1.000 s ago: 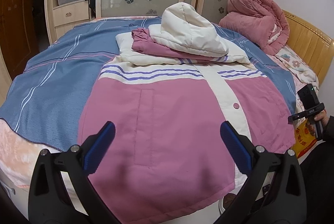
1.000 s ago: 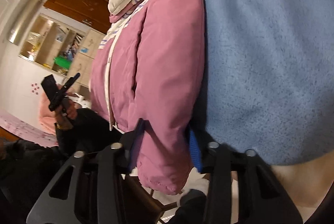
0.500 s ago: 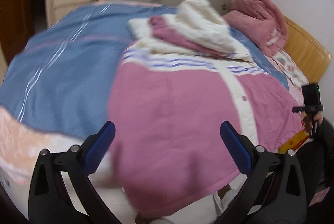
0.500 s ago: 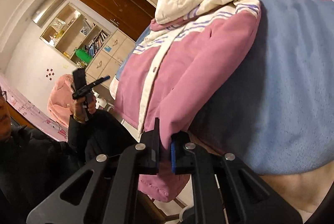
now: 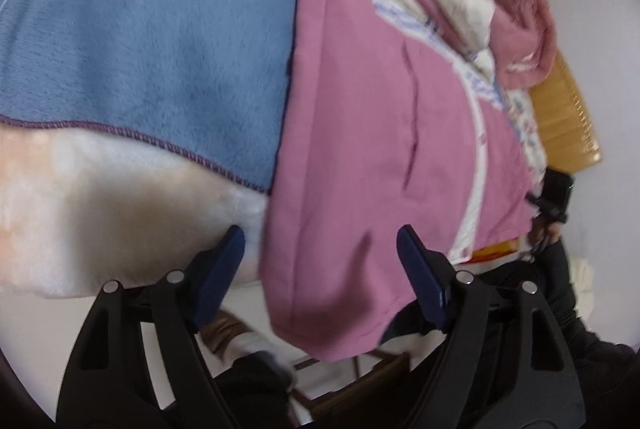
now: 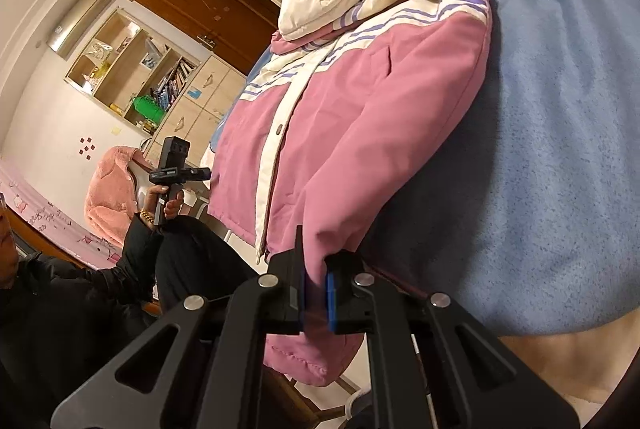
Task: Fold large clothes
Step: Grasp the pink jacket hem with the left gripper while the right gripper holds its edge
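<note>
jacket (image 6: 360,133) flat on the blue blanket (image 6: 560,149), hem off the edge | puffy, soft, bulky, probably slippery | right gripper (image 6: 316,293) pinching hem corner | left gripper (image 5: 320,261) jaws wide around other corner, grab the seam

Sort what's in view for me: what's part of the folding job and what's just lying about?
Job:
pink and cream hooded jacket
right gripper, clamped on its hem
left gripper, open at the hem
blue blanket beneath

Lying about:
rolled pink quilt
bookshelf
bystander's handheld camera
</note>
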{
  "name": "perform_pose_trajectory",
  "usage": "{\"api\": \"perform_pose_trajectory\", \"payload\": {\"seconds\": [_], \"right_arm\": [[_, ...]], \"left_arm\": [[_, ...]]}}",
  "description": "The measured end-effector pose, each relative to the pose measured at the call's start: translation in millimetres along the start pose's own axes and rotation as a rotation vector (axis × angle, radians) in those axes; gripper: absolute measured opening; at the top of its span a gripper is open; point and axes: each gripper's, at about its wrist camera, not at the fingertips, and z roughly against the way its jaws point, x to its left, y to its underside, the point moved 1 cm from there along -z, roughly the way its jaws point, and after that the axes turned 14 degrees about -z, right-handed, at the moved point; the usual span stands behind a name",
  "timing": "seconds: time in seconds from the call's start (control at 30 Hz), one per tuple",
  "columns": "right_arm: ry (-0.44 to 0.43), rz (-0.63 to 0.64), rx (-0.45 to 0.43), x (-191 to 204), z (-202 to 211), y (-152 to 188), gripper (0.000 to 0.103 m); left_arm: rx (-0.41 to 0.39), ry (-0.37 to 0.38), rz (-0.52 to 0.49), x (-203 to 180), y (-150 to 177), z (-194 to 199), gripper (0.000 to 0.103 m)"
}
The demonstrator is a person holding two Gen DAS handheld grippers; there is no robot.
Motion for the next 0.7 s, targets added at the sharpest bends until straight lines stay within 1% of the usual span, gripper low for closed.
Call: {"api": "perform_pose_trajectory", "payload": {"seconds": [0.1, 0.17, 0.2, 0.23, 0.27, 0.33, 0.43, 0.6, 0.67, 0.7], "right_arm": [[-0.001, -0.005, 0.004, -2, -1, 1, 0.008], [-0.004, -0.008, 0.006, -2, -3, -1, 0.008], [-0.005, -0.008, 0.008, 1, -6, -3, 0.008], [-0.006, -0.009, 0.010, 1, -7, -4, 0.008], [-0.006, -0.009, 0.013, 1, -9, -5, 0.008], [-0.001, -0.011, 0.022, 1, -11, -6, 0.008], [0.004, -0.021, 0.035, -1, -14, -6, 0.008], [0.019, -0.032, 0.051, -2, -19, -7, 0.010], [0.057, -0.039, 0.063, -6, -22, -6, 0.011], [0.080, -0.042, 0.070, -8, -24, -6, 0.014]], "left_arm": [[0.028, -0.018, -0.048, -8, 0, -8, 0.077], [0.049, -0.011, -0.076, -12, 1, -12, 0.070], [0.065, 0.006, -0.089, -16, 2, -15, 0.064], [0.072, 0.002, -0.105, -19, 3, -16, 0.063], [0.073, 0.003, -0.113, -19, 4, -15, 0.062], [0.074, 0.013, -0.120, -20, 6, -15, 0.049], [0.067, 0.026, -0.137, -20, 11, -11, 0.041], [0.056, 0.031, -0.191, -27, 16, -2, 0.037], [0.053, 0.028, -0.197, -27, 17, 0, 0.037], [0.062, 0.009, -0.200, -28, 17, -1, 0.037]]}}
